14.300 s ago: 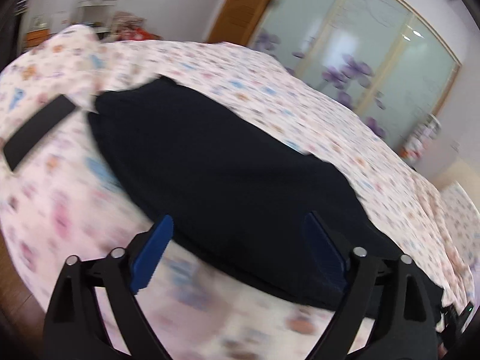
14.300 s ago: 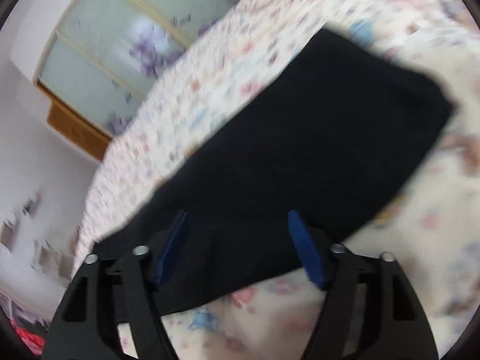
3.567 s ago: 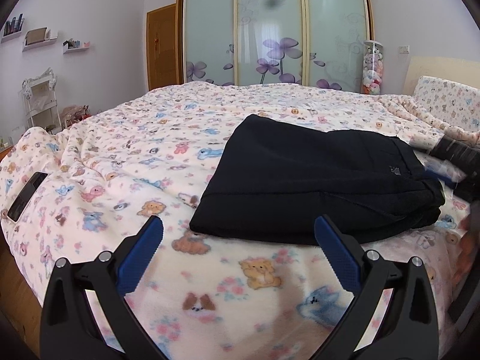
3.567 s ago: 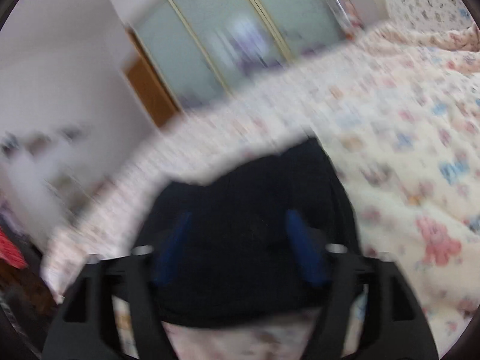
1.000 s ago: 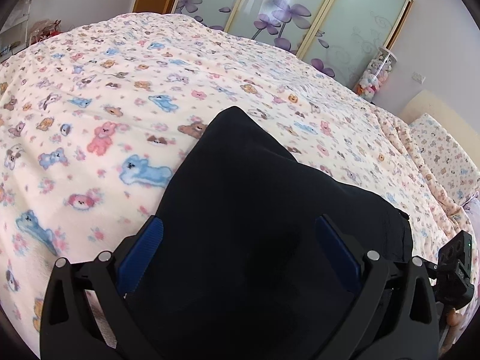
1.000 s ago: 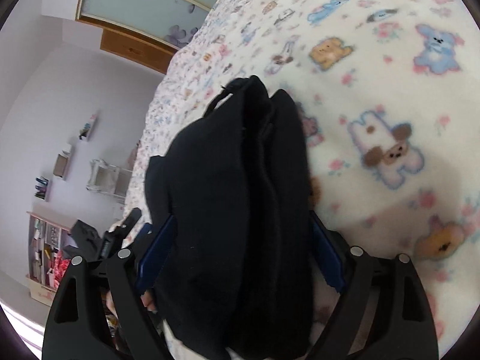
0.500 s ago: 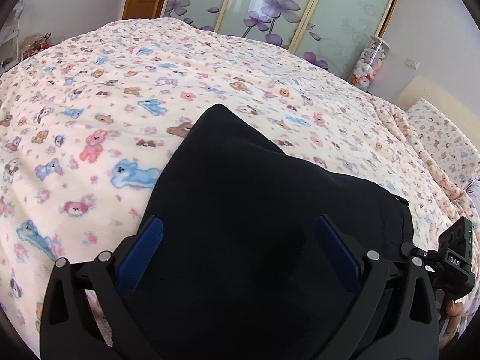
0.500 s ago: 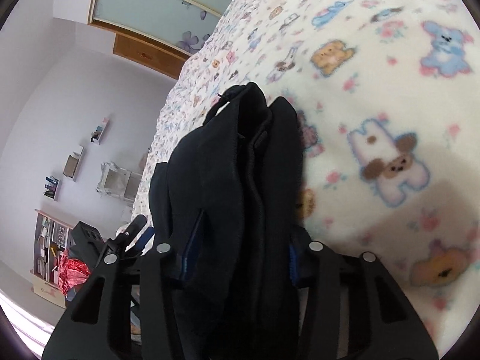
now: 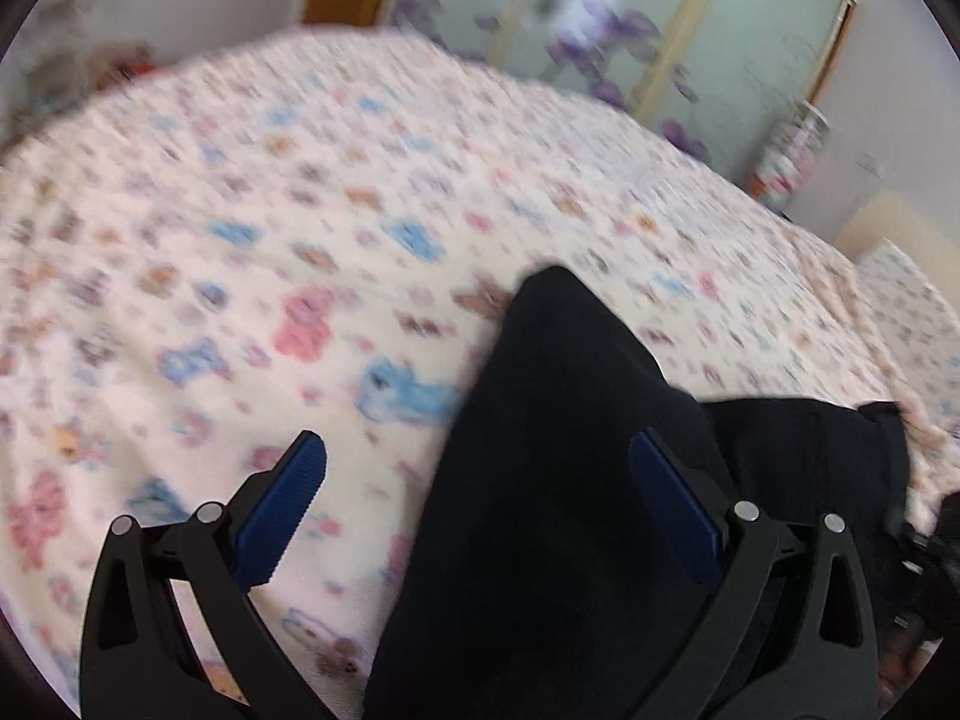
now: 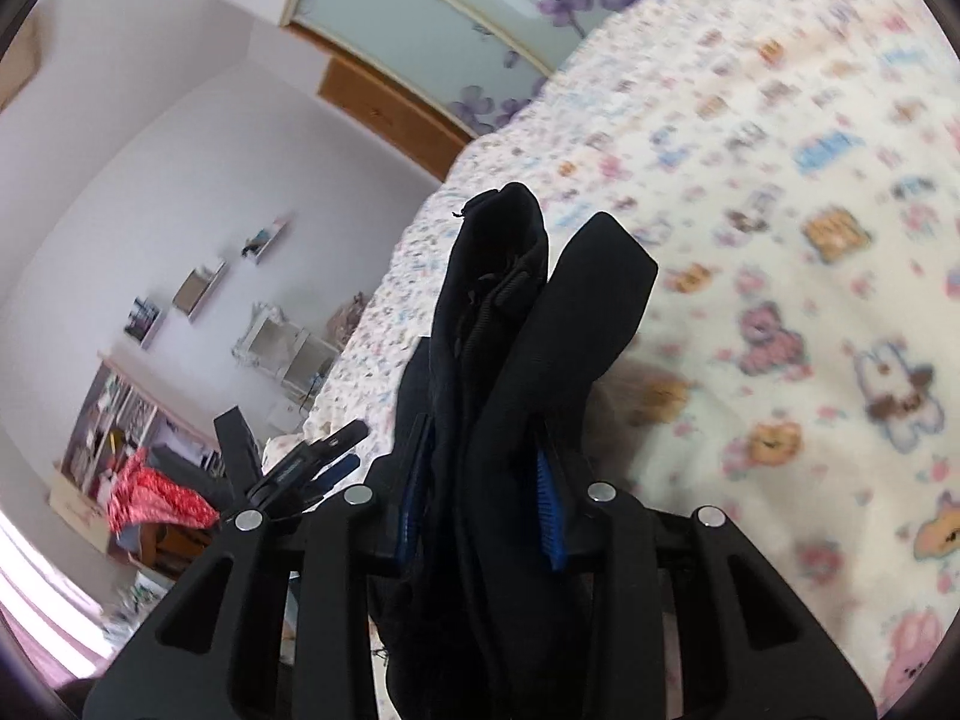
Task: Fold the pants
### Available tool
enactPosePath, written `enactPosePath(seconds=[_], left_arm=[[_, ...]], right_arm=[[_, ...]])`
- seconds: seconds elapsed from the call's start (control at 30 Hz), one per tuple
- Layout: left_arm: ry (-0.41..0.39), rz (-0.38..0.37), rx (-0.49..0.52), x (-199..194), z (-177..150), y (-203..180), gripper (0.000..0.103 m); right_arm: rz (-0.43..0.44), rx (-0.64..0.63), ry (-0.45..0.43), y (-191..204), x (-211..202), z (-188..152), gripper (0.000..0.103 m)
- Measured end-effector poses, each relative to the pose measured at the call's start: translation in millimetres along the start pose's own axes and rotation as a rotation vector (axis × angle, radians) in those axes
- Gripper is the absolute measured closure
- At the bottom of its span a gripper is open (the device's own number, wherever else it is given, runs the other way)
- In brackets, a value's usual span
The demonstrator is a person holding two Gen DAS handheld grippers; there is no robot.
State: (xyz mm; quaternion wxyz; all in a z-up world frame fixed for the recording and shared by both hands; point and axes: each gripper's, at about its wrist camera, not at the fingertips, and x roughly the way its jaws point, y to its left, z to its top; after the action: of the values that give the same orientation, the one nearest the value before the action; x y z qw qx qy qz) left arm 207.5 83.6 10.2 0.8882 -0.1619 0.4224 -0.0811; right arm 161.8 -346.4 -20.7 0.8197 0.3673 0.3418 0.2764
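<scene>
The black pants [image 9: 576,480] lie folded on the bear-print bedspread [image 9: 270,240] at lower right in the left wrist view. My left gripper [image 9: 480,492] is open, its right finger over the cloth and its left finger over bare bedspread. In the right wrist view my right gripper [image 10: 480,498] is shut on the thick folded end of the pants [image 10: 528,312], and the layers stand up between its blue pads. The left gripper [image 10: 300,468] shows beyond it at left.
The bedspread [image 10: 810,210] spreads wide around the pants. Sliding glass wardrobe doors [image 9: 690,30] with purple flowers stand behind the bed. Shelves and a red cloth [image 10: 156,498] are by the far wall.
My right gripper has closed on the pants' folded end and lifted it. My left gripper has shifted left, so the pants now sit under its right finger only.
</scene>
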Motion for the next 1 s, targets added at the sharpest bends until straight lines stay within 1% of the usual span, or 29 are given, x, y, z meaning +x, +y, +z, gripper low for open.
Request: enactPosePath(seconds=[0.03,0.07,0.13,0.17,0.23,0.3,0.37,0.43,0.47,0.53,0.57,0.6,0.63,0.7,0.73,0.77,0.8,0.83,0.9,0.97,1.0], left_arm=[[0.054,-0.07,-0.017,6,0,6,0.002],[0.093,-0.116,-0.039,12,0,11,0.002],[0.201,-0.22,-0.115,29,-2,27,0.002],[0.223,-0.244,-0.145,34,-2,34,0.002],[0.247,-0.311,-0.202,41,-1,49,0.002],[0.241,-0.368,-0.266,39,0,61,0.002],[0.238,-0.393,-0.288,39,-1,65,0.002],[0.24,-0.421,-0.28,41,-1,63,0.002],[0.241,-0.452,-0.278,41,-1,61,0.003],[0.246,-0.552,-0.303,44,-2,58,0.013],[0.249,-0.593,-0.315,44,-3,56,0.014],[0.241,-0.601,-0.313,43,-3,55,0.015],[0.238,-0.589,-0.298,42,-4,52,0.018],[0.236,-0.579,-0.291,42,-6,50,0.029],[0.235,-0.571,-0.293,43,-7,49,0.032],[0.233,-0.555,-0.292,43,-7,48,0.04],[0.232,-0.531,-0.288,44,-8,45,0.049],[0.232,-0.508,-0.284,46,-10,45,0.051],[0.234,-0.476,-0.287,49,-12,45,0.061],[0.233,-0.469,-0.294,52,-12,46,0.063],[0.228,-0.469,-0.302,51,-12,47,0.066]], right_arm=[[-0.008,0.012,0.002,-5,-3,-2,0.07],[-0.017,0.024,0.004,-10,-2,-2,0.07],[-0.019,0.033,0.005,-13,-4,-2,0.07],[-0.016,0.035,0.005,-15,-6,-3,0.07],[-0.017,0.043,0.005,-18,-7,-4,0.07],[-0.02,0.046,0.006,-18,-8,-5,0.07],[-0.022,0.049,0.007,-19,-7,-5,0.07],[-0.024,0.052,0.005,-20,-8,-5,0.07],[-0.024,0.052,0.005,-19,-7,-5,0.07],[-0.024,0.055,0.005,-21,-8,-6,0.07],[-0.027,0.057,0.005,-21,-8,-5,0.07],[-0.036,0.063,0.007,-23,-8,-6,0.07],[-0.046,0.066,0.009,-24,-8,-6,0.07],[-0.075,0.075,0.017,-27,-6,-5,0.07],[-0.087,0.081,0.021,-29,-6,-5,0.069],[-0.1,0.088,0.027,-32,-5,-6,0.067],[-0.116,0.1,0.037,-35,-3,-7,0.062],[-0.126,0.107,0.045,-37,-2,-8,0.06],[-0.139,0.119,0.059,-39,1,-10,0.057],[-0.142,0.125,0.07,-42,3,-12,0.056],[-0.142,0.124,0.071,-41,2,-13,0.056]])
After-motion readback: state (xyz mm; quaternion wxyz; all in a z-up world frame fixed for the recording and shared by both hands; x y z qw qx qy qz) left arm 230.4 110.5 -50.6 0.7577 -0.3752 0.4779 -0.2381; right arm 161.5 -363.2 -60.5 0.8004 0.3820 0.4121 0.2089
